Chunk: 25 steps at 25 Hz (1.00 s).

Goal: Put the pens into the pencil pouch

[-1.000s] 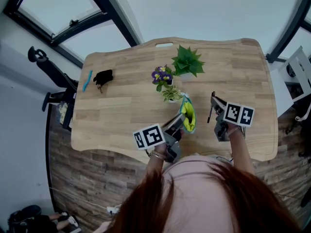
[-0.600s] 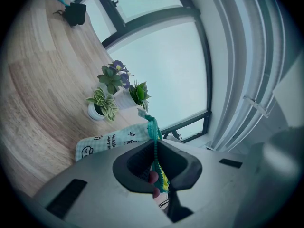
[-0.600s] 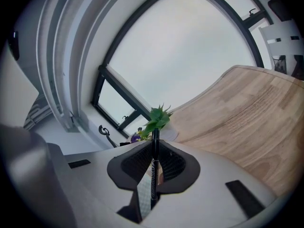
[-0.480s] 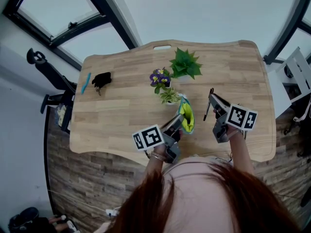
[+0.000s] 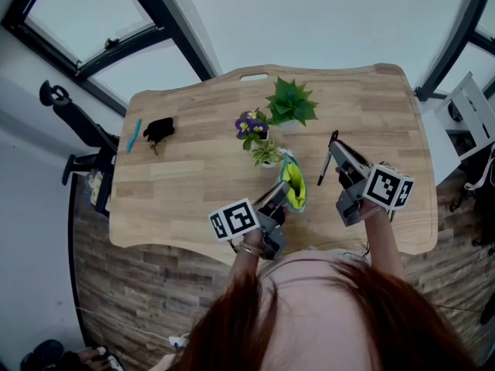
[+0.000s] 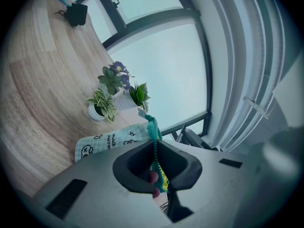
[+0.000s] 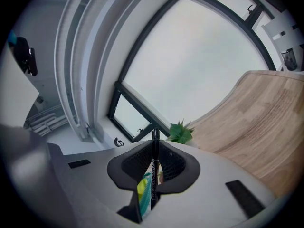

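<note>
My left gripper (image 5: 280, 198) clamps the pencil pouch (image 5: 295, 185) by its zipper edge, beside the potted plants (image 5: 267, 152). My right gripper (image 5: 337, 150) pinches the black pen (image 5: 327, 158), apart from the pouch. Plan: aim the tip into the yellow lining, then release.

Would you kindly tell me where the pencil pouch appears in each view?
Head view: pencil pouch near picture centre.
Left gripper view: pencil pouch lower centre, zipper edge in the jaws.
Right gripper view: pencil pouch yellow-green sliver low, beyond the jaws.
Shared landmark: spiky green plant.
</note>
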Each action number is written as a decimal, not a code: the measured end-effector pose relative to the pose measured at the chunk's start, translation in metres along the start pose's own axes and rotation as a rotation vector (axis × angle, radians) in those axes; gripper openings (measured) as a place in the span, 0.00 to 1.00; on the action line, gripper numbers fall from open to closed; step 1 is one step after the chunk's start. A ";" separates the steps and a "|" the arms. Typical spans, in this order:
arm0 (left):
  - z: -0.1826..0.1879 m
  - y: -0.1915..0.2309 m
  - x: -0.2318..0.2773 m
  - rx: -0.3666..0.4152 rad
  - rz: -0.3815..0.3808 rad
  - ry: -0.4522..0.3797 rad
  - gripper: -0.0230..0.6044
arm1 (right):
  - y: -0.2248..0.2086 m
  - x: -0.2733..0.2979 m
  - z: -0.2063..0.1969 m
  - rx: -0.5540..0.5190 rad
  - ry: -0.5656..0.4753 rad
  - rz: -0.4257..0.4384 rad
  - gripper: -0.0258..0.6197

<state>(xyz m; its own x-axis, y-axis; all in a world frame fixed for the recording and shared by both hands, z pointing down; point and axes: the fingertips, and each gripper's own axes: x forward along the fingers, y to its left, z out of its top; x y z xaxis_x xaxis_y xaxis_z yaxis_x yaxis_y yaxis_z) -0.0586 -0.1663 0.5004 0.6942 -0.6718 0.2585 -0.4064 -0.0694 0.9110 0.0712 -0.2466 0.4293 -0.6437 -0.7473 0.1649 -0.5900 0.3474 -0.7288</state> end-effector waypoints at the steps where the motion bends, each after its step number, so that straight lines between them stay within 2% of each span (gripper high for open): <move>1: 0.000 0.000 0.000 0.000 0.001 0.000 0.06 | 0.004 -0.001 0.003 -0.001 -0.013 0.013 0.10; 6: 0.000 0.004 -0.001 -0.005 0.009 -0.004 0.06 | 0.029 -0.004 0.016 -0.021 -0.082 0.102 0.10; 10: -0.001 0.001 0.000 -0.003 0.003 -0.003 0.06 | 0.041 -0.009 0.021 -0.034 -0.122 0.139 0.10; 19: -0.003 0.002 0.001 -0.012 0.008 -0.004 0.06 | 0.072 -0.007 0.018 -0.119 -0.152 0.265 0.10; 25: -0.002 0.000 0.002 -0.017 -0.004 -0.005 0.06 | 0.076 0.002 0.005 -0.192 -0.145 0.279 0.10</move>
<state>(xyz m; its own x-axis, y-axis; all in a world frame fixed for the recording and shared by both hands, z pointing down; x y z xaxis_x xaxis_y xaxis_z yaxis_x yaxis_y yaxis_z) -0.0560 -0.1660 0.5015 0.6928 -0.6752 0.2533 -0.3936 -0.0598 0.9173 0.0272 -0.2243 0.3712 -0.7252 -0.6765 -0.1282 -0.4913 0.6389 -0.5920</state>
